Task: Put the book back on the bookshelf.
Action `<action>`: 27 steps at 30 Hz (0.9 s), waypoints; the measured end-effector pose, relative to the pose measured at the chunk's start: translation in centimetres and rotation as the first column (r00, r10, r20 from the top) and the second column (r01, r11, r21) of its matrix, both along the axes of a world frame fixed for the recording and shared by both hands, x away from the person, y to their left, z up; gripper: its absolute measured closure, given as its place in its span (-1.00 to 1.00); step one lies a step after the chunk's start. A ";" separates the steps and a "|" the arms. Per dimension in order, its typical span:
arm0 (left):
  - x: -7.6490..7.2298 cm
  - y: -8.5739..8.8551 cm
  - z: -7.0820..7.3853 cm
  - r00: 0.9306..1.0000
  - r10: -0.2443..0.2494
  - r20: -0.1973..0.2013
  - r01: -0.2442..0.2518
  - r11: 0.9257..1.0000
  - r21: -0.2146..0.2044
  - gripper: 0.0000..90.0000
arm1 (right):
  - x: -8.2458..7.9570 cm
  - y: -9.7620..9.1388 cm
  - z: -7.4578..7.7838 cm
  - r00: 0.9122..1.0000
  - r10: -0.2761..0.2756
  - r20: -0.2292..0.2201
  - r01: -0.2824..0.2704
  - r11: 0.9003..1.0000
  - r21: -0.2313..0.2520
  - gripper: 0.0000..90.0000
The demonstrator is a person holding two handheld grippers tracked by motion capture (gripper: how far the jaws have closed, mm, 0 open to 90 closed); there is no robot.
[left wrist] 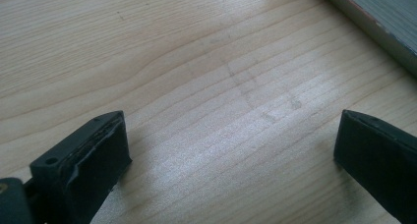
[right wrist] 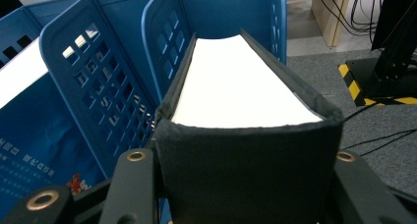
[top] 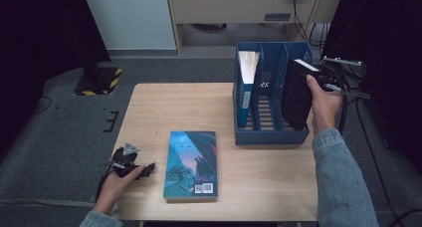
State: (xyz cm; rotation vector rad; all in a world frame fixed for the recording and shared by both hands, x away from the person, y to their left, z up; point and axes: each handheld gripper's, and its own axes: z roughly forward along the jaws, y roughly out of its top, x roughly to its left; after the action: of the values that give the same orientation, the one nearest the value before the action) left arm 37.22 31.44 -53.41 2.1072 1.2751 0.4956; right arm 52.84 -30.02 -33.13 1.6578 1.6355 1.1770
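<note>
- Held the black book (top: 298, 95) by its spine with the right fingers (right wrist: 133, 184), shut partway and pressed on both covers.
- Kept that book tilted at the right slot of the blue rack (top: 271, 137), at the far right of the table (top: 164, 107). Could not tell if its low end was already inside.
- Rested the left fingers (left wrist: 93, 160) wide open on the near left of the table, with nothing between them.
- Left the teal book (top: 191, 162) flat on the table, near the middle, and the blue book (top: 245, 95) upright in the left slot.
- Might have bumped the black book's corner on the rack's right wall or on a divider, because of the tilt.
- Might have pushed the whole rack along the table, with no hand there to steady it.
- Might have let the heavy book slide out of the grip, held only at one end.
- Might have let the pages fan open and catch on the slot's edge.
</note>
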 end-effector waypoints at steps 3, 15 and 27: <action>0.0 0.0 0.0 1.000 0.000 0.000 0.000 1.000 0.000 -1.00 | 0.3 0.1 0.0 1.000 -0.005 0.000 0.005 1.000 -0.003 0.16; 0.0 -0.1 0.0 1.000 -0.006 -0.001 0.006 1.000 0.001 -1.00 | 1.3 1.1 -1.4 1.000 -0.010 -0.023 0.009 0.999 -0.035 0.16; 0.1 -0.1 0.0 1.000 -0.011 -0.001 0.011 1.000 0.002 -1.00 | 1.9 1.6 -3.1 0.999 -0.018 -0.038 0.016 0.999 -0.049 0.16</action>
State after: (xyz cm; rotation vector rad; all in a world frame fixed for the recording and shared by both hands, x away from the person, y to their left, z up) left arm 37.30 31.30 -53.40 2.1145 1.2638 0.4914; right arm 54.77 -28.46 -36.27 1.6702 1.6565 1.0947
